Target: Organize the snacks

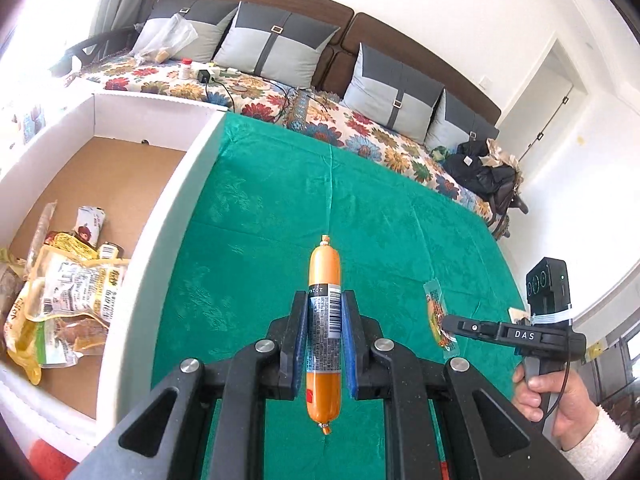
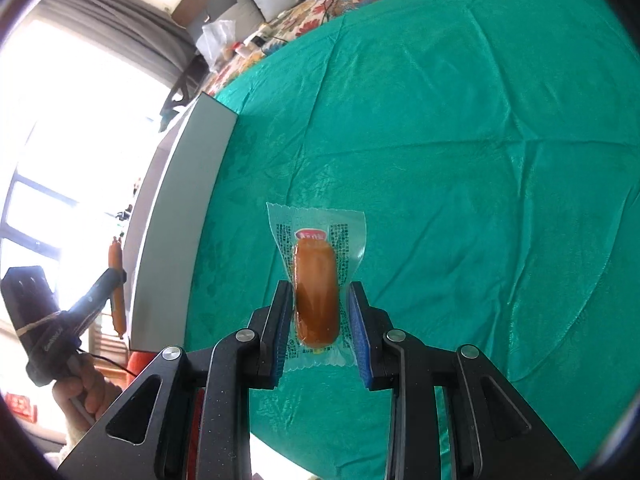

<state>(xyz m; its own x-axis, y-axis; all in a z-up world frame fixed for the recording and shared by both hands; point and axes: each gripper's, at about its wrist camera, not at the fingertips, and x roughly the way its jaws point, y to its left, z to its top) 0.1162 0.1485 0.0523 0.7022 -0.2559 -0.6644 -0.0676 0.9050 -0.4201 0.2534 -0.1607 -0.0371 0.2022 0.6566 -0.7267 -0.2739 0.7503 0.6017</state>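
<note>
My left gripper (image 1: pixel 325 300) is shut on an orange sausage stick (image 1: pixel 325 268) with a barcode label, held lengthwise above the green tablecloth (image 1: pixel 380 208). My right gripper (image 2: pixel 319 296) is shut on a brown sausage in a clear wrapper (image 2: pixel 316 276), also lifted over the cloth. In the left wrist view the right gripper (image 1: pixel 450 326) shows at the right, pinching that clear packet (image 1: pixel 436 316). The left gripper (image 2: pixel 114 280) with its orange stick (image 2: pixel 116 256) appears at the left of the right wrist view. A white box (image 1: pixel 160 240) with a cardboard floor holds several snack packets (image 1: pixel 68 292).
A sofa with a flowered cover (image 1: pixel 280 104) and grey cushions (image 1: pixel 276 44) runs behind the table. A black bag (image 1: pixel 484 176) lies at its right end. A person's hand (image 1: pixel 560 404) in a white sleeve holds the right gripper. The box's white wall (image 2: pixel 180 224) stands left of the cloth.
</note>
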